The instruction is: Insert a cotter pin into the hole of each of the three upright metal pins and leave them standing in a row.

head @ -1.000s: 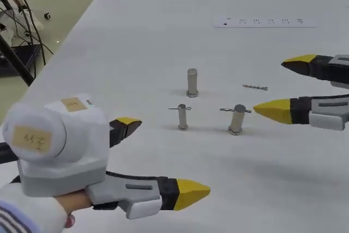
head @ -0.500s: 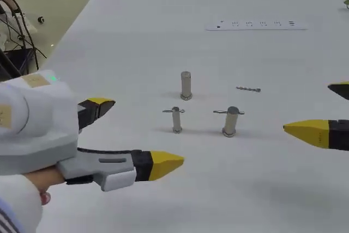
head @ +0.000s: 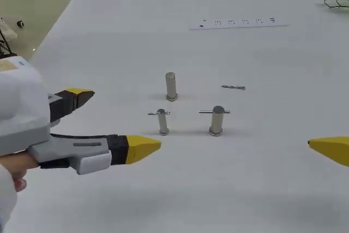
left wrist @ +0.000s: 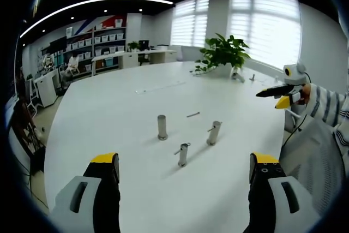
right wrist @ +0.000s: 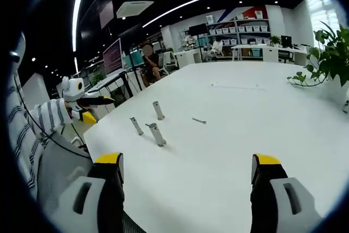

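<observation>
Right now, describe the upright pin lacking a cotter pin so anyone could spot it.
On the white table stand three upright metal pins. Pick the rear pin: its head is bare, while the front-left pin and front-right pin each carry a cotter pin crosswise.

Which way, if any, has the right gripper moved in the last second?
Yes. In the head view the right gripper has drawn back to the right: its tip was beside the right front pin, and now lies far from it.

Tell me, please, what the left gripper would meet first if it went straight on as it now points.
Probably the nearest metal pin, already holding a cotter pin: it stands ahead of the open left gripper, though depth is unclear.
</observation>
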`<action>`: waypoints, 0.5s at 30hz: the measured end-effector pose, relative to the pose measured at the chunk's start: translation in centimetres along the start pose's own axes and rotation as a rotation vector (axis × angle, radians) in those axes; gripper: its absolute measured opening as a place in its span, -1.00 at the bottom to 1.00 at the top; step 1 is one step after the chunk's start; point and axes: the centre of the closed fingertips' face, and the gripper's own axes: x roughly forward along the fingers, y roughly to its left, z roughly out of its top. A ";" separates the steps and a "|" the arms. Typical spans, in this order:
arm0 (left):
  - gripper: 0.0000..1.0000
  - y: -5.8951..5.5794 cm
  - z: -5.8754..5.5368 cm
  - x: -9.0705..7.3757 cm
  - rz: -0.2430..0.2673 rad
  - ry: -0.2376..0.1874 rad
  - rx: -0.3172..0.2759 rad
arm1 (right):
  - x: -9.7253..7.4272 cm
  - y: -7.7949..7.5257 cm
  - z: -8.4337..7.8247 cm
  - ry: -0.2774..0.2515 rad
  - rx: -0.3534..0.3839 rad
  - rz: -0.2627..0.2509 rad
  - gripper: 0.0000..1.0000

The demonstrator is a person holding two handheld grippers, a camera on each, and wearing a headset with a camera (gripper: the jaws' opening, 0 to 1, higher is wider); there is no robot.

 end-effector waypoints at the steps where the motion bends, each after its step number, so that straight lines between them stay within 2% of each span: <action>1: 0.97 0.1 0.1 0.1 -0.005 0.001 0.003 | -0.2 -0.1 -0.3 0.004 0.009 -0.013 0.95; 7: 0.97 0.3 1.2 1.0 -0.030 -0.011 0.021 | -0.9 -0.1 -0.9 0.020 0.029 -0.039 0.97; 13: 0.97 0.8 2.4 2.6 -0.079 -0.011 0.041 | -1.3 0.1 -1.5 0.035 0.047 -0.054 0.97; 15: 0.91 1.1 2.8 3.2 -0.089 -0.009 0.049 | -1.3 0.3 -1.8 0.041 0.050 -0.052 0.97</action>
